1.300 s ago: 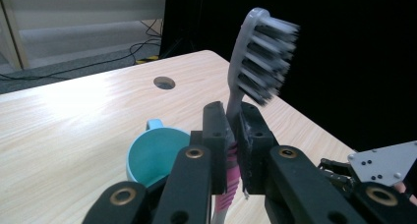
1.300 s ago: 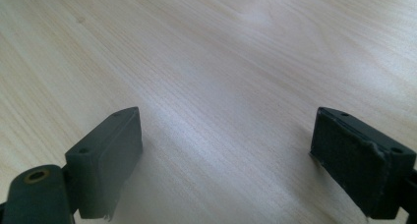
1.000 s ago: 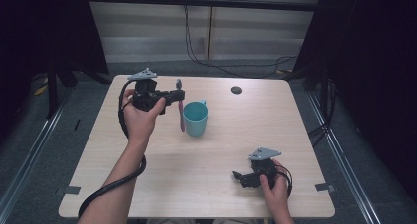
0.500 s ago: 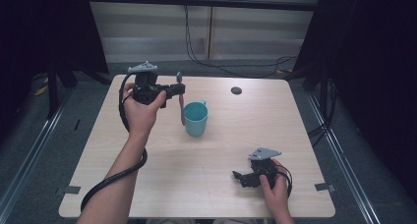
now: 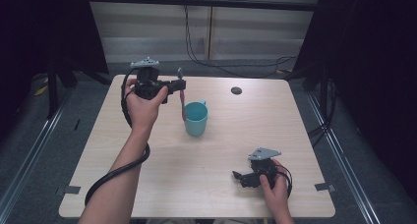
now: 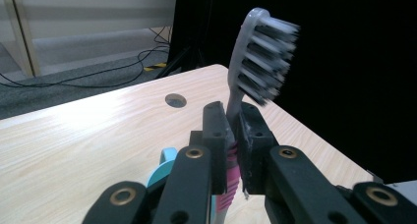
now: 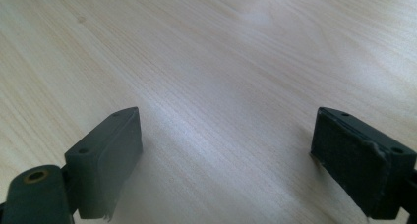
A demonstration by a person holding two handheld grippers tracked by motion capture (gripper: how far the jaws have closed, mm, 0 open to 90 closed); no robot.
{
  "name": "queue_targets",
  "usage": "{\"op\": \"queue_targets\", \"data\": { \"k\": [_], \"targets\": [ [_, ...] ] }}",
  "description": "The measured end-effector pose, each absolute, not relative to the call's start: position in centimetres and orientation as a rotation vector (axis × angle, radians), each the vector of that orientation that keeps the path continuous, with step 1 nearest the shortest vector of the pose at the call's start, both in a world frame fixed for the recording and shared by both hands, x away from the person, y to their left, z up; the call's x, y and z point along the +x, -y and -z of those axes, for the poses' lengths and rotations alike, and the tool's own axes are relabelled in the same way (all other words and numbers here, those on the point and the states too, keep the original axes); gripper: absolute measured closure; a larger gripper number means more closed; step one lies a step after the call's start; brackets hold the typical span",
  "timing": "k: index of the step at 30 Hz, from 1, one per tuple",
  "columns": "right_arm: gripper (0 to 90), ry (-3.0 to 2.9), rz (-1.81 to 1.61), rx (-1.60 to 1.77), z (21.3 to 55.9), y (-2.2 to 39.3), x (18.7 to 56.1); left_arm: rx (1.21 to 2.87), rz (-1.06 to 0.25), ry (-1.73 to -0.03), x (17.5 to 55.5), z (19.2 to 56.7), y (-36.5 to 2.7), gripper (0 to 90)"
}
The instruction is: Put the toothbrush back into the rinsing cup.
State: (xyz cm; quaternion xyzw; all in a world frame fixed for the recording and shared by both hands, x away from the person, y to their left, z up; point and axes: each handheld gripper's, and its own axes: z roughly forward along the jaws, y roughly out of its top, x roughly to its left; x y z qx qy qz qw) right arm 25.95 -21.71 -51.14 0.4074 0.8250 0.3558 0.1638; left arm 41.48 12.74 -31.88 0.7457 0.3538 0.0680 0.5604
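Observation:
My left gripper (image 5: pixel 178 86) is held up over the back left of the table, shut on a toothbrush (image 5: pixel 183 106) with a pink handle. In the left gripper view the jaws of my left gripper (image 6: pixel 234 123) pinch the neck of the toothbrush (image 6: pixel 260 57), and its grey bristled head stands above them. The handle hangs down by the left rim of a teal cup (image 5: pixel 196 120); whether its tip is inside the cup I cannot tell. Part of the teal cup (image 6: pixel 164 167) peeks out below the jaws. My right gripper (image 5: pixel 239 178) lies on the table at the front right, and between the wide-apart jaws of my right gripper (image 7: pixel 228 140) there is nothing.
The light wooden table (image 5: pixel 295 121) has a dark round hole (image 5: pixel 236 90) near its back edge. Cables run across the floor behind the table. Dark curtains stand to both sides.
The left hand has lifted the toothbrush slightly, so its handle hangs higher beside the cup. The right hand and its gripper have stayed still.

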Motion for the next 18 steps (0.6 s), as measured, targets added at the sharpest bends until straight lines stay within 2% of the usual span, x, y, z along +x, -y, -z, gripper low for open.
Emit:
{"op": "queue_targets", "data": {
  "k": [18],
  "targets": [
    [11.0,-2.357,-1.019,1.155,51.1,21.7,26.0,1.729,-0.183,-0.851,43.1,32.0,-11.9,84.0]
  ]
}}
